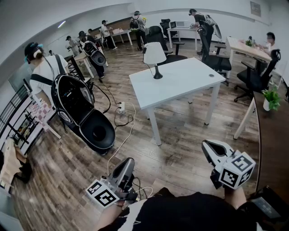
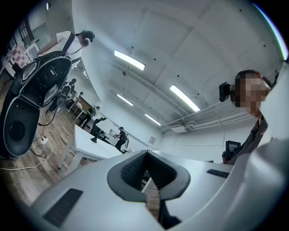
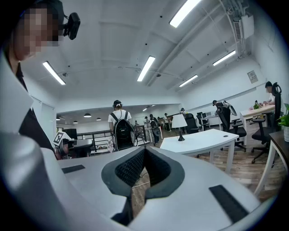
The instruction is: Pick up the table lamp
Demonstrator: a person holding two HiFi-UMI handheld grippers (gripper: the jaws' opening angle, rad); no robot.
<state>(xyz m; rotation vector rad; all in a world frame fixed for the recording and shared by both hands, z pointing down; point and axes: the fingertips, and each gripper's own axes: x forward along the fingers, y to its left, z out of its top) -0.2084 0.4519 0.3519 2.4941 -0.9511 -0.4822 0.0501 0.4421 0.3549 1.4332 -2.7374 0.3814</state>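
Head view shows table lamp (image 1: pixel 154 54) well beyond right tool (image 1: pixel 206 145).

Open office. White table (image 1: pixel 185 79) mid-room, taken as landmark. Wood-plank floor (image 1: pixel 180 144) all round it. Beyond it, more desks (image 1: pixel 183 30) along a white wall (image 1: pixel 226 12). Right of it, a black office chair (image 1: pixel 255 76). Strip lights (image 3: pixel 145 68) overhead (all lit).

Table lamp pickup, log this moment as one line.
phase: pre-reach | table lamp: upright on white table, untouched | left gripper: shut, empty | right gripper: shut, empty
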